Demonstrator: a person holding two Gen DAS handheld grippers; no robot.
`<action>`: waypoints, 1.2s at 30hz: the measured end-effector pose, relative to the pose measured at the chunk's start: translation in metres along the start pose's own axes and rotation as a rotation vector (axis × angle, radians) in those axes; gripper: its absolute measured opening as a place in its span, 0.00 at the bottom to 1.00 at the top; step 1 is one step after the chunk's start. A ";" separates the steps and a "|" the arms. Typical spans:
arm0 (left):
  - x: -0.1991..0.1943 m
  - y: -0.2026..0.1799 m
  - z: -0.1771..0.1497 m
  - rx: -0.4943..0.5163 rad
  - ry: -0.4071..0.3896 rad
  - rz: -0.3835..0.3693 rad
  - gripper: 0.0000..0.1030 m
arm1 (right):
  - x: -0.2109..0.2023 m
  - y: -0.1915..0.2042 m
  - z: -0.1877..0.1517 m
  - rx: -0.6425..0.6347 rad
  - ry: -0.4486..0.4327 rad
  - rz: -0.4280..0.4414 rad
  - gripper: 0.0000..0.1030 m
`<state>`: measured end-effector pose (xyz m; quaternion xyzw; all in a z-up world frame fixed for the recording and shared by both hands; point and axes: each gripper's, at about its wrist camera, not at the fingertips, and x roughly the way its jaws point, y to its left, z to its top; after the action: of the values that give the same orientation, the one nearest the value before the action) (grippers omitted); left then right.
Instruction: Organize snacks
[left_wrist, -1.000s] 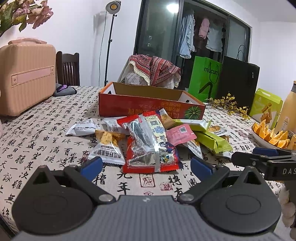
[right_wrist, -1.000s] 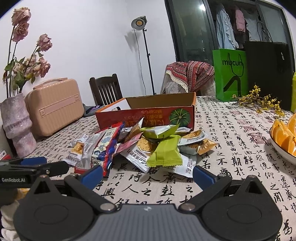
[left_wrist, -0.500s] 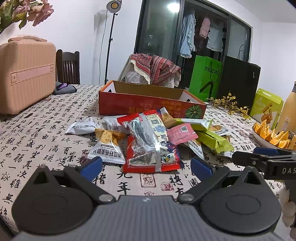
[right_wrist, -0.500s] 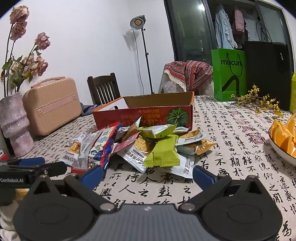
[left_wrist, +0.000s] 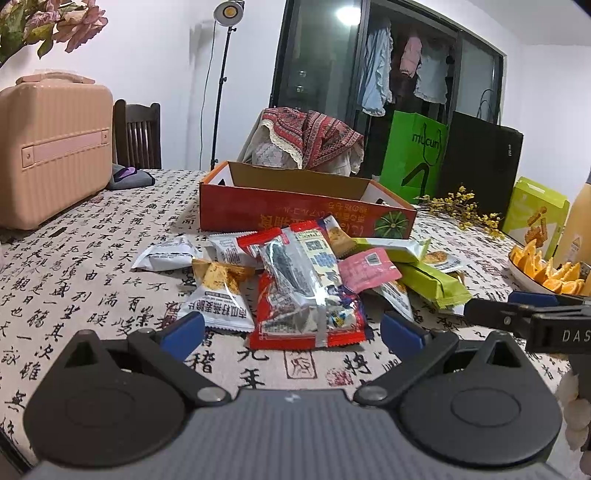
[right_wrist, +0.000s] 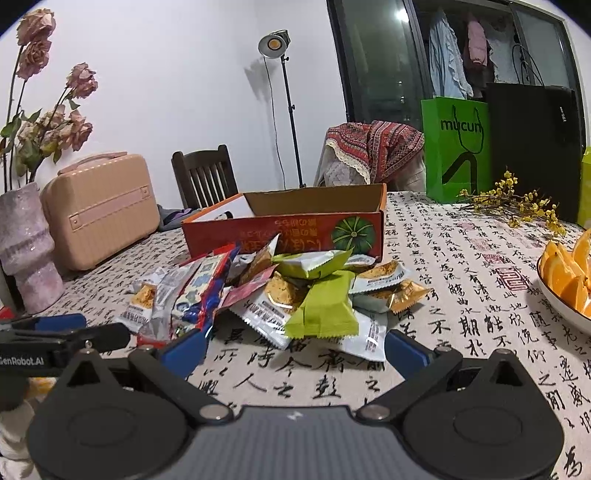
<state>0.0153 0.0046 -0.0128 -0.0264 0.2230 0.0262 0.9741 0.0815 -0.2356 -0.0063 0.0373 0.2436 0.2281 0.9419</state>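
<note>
A pile of snack packets lies on the patterned tablecloth in front of an open red cardboard box. In the left wrist view a red packet with a clear bag on top lies nearest, with a white packet to its left and green bars to its right. My left gripper is open just short of the red packet, holding nothing. In the right wrist view a green bar tops the pile. My right gripper is open in front of it, holding nothing.
A pink case and a vase of dried flowers stand at the left. A bowl of orange slices sits at the right, with a green bag and yellow sprigs behind. Chairs stand beyond the table.
Both grippers have edged slightly forward toward the pile. Both stay open and the packets have not moved.
</note>
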 end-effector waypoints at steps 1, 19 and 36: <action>0.002 0.000 0.002 -0.004 0.003 0.003 1.00 | 0.003 -0.001 0.003 -0.001 -0.004 -0.011 1.00; 0.045 -0.010 0.027 -0.015 0.038 0.032 1.00 | 0.075 -0.019 0.033 0.016 0.087 -0.043 0.32; 0.075 -0.027 0.040 -0.033 0.099 0.058 1.00 | 0.028 -0.035 0.029 0.012 -0.033 -0.018 0.15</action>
<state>0.1014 -0.0166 -0.0086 -0.0376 0.2710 0.0565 0.9602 0.1312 -0.2531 0.0003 0.0444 0.2299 0.2177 0.9475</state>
